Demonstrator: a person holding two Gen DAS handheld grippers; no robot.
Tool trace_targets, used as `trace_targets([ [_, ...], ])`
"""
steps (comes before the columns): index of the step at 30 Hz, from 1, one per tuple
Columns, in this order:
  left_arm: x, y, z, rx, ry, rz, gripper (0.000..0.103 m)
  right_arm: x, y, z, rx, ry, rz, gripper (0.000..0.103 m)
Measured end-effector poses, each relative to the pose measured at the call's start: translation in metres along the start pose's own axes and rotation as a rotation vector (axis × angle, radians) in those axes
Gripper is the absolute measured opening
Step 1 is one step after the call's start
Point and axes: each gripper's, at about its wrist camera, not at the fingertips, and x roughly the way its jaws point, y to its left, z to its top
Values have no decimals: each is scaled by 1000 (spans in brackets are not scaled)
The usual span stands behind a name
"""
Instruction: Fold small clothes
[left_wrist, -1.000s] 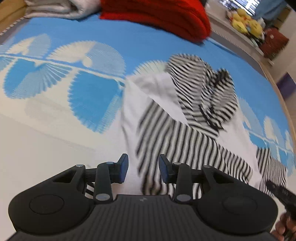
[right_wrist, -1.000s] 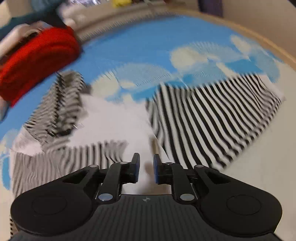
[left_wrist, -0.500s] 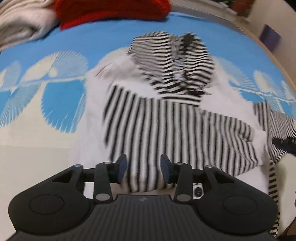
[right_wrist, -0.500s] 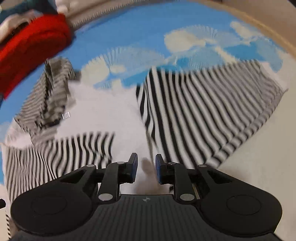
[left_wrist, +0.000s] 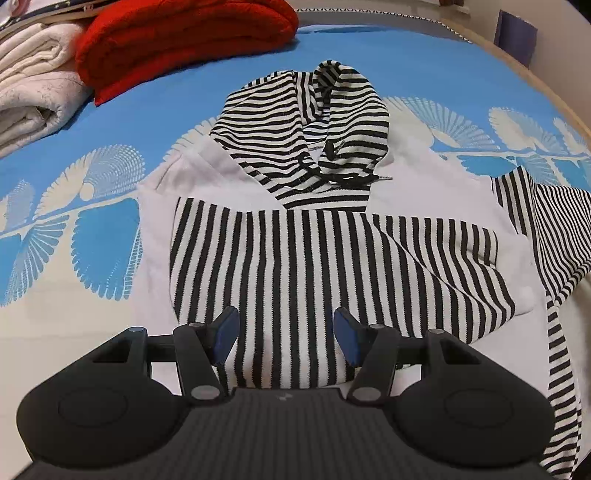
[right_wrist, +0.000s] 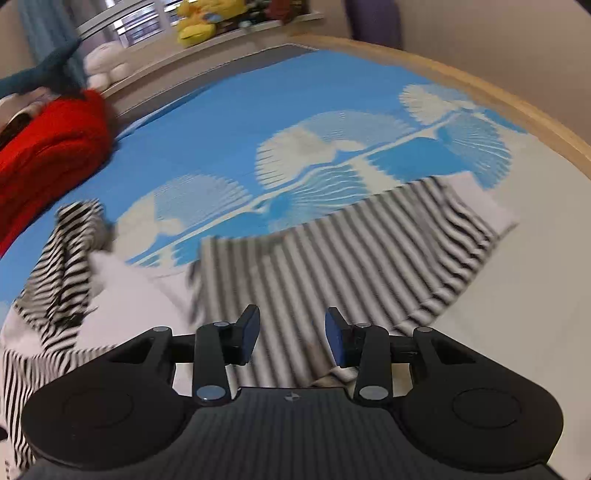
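The striped hoodie (left_wrist: 332, 236) is lying flat on the bed (left_wrist: 110, 206) just ahead of the left hand-held gripper (left_wrist: 286, 334), whose jaws are standing apart and gripping nothing over the hem. One sleeve is already lying folded across the chest. The right hand-held gripper (right_wrist: 291, 334), likewise released, is hovering over the other sleeve (right_wrist: 351, 266), probably to fold it inward next. The garment's long axis is running straight away from the left tool, hood (left_wrist: 306, 122) farthest.

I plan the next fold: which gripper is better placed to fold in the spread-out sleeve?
Right. The right gripper, open, hovers directly over the spread-out sleeve. The left gripper, also open, is over the hoodie's already folded sleeve.
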Motion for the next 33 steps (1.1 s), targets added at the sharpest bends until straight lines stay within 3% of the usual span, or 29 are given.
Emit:
trace_targets([
  [9,6,-10,5,1,10,-7,62,11,-52,15,95,3,-62,41],
  [17,7,-10,6,2,17,-10,62,50,-127,17,339,59,-206,44],
  [22,6,-6,5,-3,16,-11,62,59,-137,22,367,-16,-188,44],
  [23,6,-4,4,-3,15,-10,62,60,-139,22,378,-32,-180,41],
  [25,4,-1,3,-4,13,-9,62,63,-144,24,412,-54,-166,1],
  [29,-1,11,0,-17,8,-5,62,50,-136,33,442,-150,-233,0],
  [33,-6,29,0,-56,0,3,62,13,-57,50,195,-342,-285,0],
])
